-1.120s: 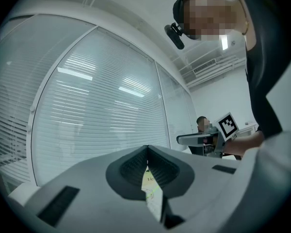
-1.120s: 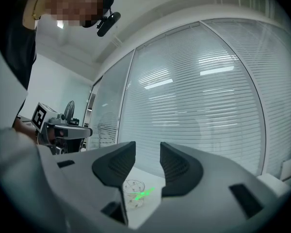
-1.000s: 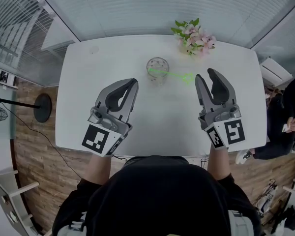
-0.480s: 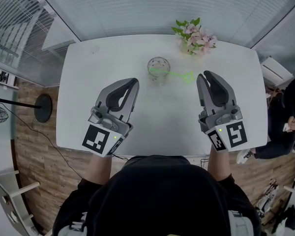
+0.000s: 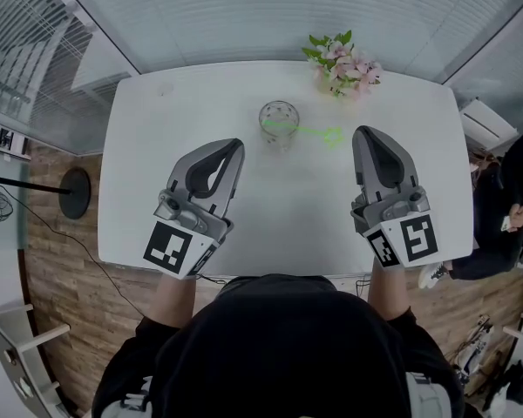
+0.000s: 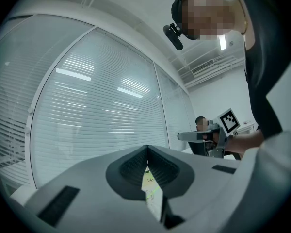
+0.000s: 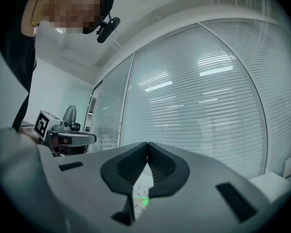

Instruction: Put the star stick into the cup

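1. A white tabletop (image 5: 157, 198) carries a clear cup (image 5: 280, 125) near its far middle, with a bunch of pink flowers (image 5: 344, 64) behind it and to the right.
2. The green star stick (image 5: 309, 131) lies across the cup's mouth. Its plain end is inside the rim, and its star end reaches out to the right, past the rim. Whether the star touches the tabletop cannot be told.
3. The left gripper (image 5: 236, 147) hangs over the near left part of the tabletop, well apart from the cup. In the left gripper view its tips (image 6: 147, 148) meet, with nothing between them.
4. The right gripper (image 5: 364, 134) is just beside the star end, to its right, and does not touch it. Its jaws have just been closing and now stand together, tips (image 7: 147, 144) pressed on each other, with nothing between them.
5. Below those closed tips the right gripper view shows the cup (image 7: 138, 193) with a green glint inside.
6. Each gripper appears in the other's view, level and pointing the same way.
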The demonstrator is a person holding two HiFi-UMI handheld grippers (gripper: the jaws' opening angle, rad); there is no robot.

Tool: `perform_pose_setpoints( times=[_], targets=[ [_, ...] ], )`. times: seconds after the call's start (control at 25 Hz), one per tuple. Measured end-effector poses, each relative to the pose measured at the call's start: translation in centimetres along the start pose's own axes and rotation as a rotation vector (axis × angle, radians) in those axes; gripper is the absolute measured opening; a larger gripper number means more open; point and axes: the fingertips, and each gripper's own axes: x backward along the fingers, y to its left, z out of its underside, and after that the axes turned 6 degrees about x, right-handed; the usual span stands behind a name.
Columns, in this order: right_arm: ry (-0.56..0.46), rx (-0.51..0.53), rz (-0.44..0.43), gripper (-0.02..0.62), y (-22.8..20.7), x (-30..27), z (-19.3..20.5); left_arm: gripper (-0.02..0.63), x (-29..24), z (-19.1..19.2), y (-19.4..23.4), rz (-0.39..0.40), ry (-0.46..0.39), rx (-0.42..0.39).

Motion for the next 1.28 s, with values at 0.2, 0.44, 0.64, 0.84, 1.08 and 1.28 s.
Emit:
perform_pose_setpoints(
  times=[0.2,0.44,0.64,0.84,1.08,1.28],
  targets=[
    [-0.008,-0.002,-0.003,0.008,0.03,-0.06,-0.39,0.012,0.0,0.07,0.19,-0.002,0.011,-0.004],
    [-0.013,0.001,-0.009,0.006,0.01,-0.32,-0.48,0.014,0.0,0.54,0.6,-0.019,0.033,-0.013],
    [0.0,0.017,-0.018,0.005,0.3,-0.4,-0.31,0.012,0.05,0.36,0.7,-0.02,0.027,-0.012],
    [0.009,0.031,-0.025,0.005,0.5,-0.54,-0.07,0.012,-0.13,0.42,0.69,-0.022,0.031,-0.015],
    [0.009,0.034,-0.023,0.005,0.33,-0.61,-0.06,0.012,-0.1,0.59,0.86,-0.028,0.032,-0.016],
    [0.006,0.033,-0.02,0.005,0.36,-0.68,-0.22,0.012,-0.26,0.09,0.76,-0.019,0.012,-0.005]
  ],
)
